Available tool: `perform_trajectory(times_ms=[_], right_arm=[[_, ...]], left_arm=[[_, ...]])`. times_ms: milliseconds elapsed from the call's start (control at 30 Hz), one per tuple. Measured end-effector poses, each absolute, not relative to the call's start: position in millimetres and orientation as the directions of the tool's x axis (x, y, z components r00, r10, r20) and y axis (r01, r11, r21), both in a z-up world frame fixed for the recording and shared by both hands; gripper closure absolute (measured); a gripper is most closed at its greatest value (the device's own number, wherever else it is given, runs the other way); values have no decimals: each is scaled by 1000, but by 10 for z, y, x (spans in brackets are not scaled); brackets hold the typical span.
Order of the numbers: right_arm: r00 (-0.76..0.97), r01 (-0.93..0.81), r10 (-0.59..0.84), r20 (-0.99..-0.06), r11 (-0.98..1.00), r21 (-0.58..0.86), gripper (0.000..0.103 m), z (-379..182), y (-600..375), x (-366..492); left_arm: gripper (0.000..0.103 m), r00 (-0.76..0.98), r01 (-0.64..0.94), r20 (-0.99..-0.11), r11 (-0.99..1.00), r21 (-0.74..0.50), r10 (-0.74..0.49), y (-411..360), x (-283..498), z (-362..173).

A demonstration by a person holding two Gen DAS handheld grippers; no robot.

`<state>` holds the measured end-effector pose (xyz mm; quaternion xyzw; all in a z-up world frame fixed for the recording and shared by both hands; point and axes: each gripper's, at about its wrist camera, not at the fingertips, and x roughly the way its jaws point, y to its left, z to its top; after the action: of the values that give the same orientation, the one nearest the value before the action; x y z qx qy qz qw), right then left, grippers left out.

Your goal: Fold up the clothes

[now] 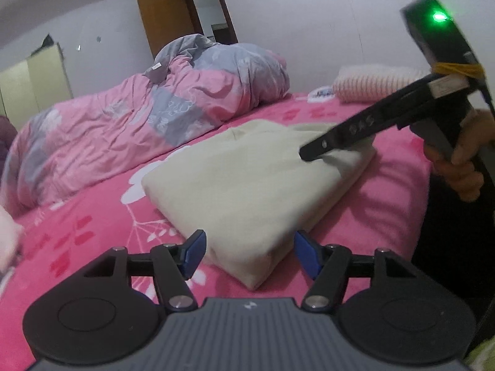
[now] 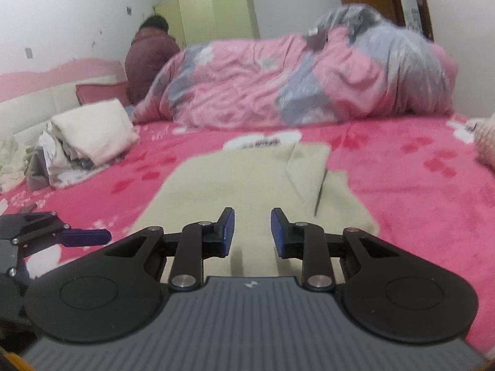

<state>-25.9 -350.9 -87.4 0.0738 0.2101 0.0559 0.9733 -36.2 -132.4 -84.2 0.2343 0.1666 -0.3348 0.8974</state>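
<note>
One garment in play: cream folded garment (image 1: 247, 179), lying flat as a thick rectangle on the pink floral bedsheet (image 1: 92, 222), mid-bed, near edge toward me. In the right wrist view one flap on its far right side sits doubled over the top layer, edge a bit skewed.

Left gripper (image 1: 249, 253): jaws wide apart, straddling the near corner of the bundle, blue pads either side, gripping nothing. Right gripper (image 2: 252, 232): jaws parted at a medium gap, hovering low over the top layer, nothing between the pads. I can't tell if it's touching the fabric. From the left view its finger tip sits over the far right part of the bundle, operator's hand (image 1: 458, 167) on the handle.

My read: fold is mostly done, next is either one more halving or a lift to the pile of folded clothes (image 2: 92, 142) at the left, near the headboard.

Risks:
- Left closes on the corner only → grabs top layers, stack peels open on lift.
- Right pinches a single ply mid-panel → drags it, skews the loose flap further.
- Soft, plush sheet underneath → pads may snag sheet with the garment.
- Crumpled pink-grey duvet (image 1: 148, 105) is close behind; a push forward runs the bundle into it.
</note>
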Motion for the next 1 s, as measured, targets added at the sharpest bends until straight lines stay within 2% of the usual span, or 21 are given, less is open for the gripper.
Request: perform_trajectory(times_ms=[67,567,700,833,1000], right_arm=[[900,-72,135,-414,984,166,78,-916,-3496,-189],[890,-77,137,-434,985,154,76,-961,-3477,-113],[892,-77,142,-429,983,166,76,-976,-3496,-121],[896,-78,146,-420,982,175,76,-990,-3499,-123],[897,-77,146,-417,981,176,75,-1001,-3499,-123]], left_arm=[[39,741,656,-453,679,330,-495,-1304,-352,-849],[38,710,658,-500,720,221,-495,-1015,-252,-731],[37,700,677,-471,708,199,-537,-864,-323,-577],[30,683,681,-436,726,91,-586,-796,-241,-432],[31,686,665,-418,746,28,-596,-1112,46,-397]])
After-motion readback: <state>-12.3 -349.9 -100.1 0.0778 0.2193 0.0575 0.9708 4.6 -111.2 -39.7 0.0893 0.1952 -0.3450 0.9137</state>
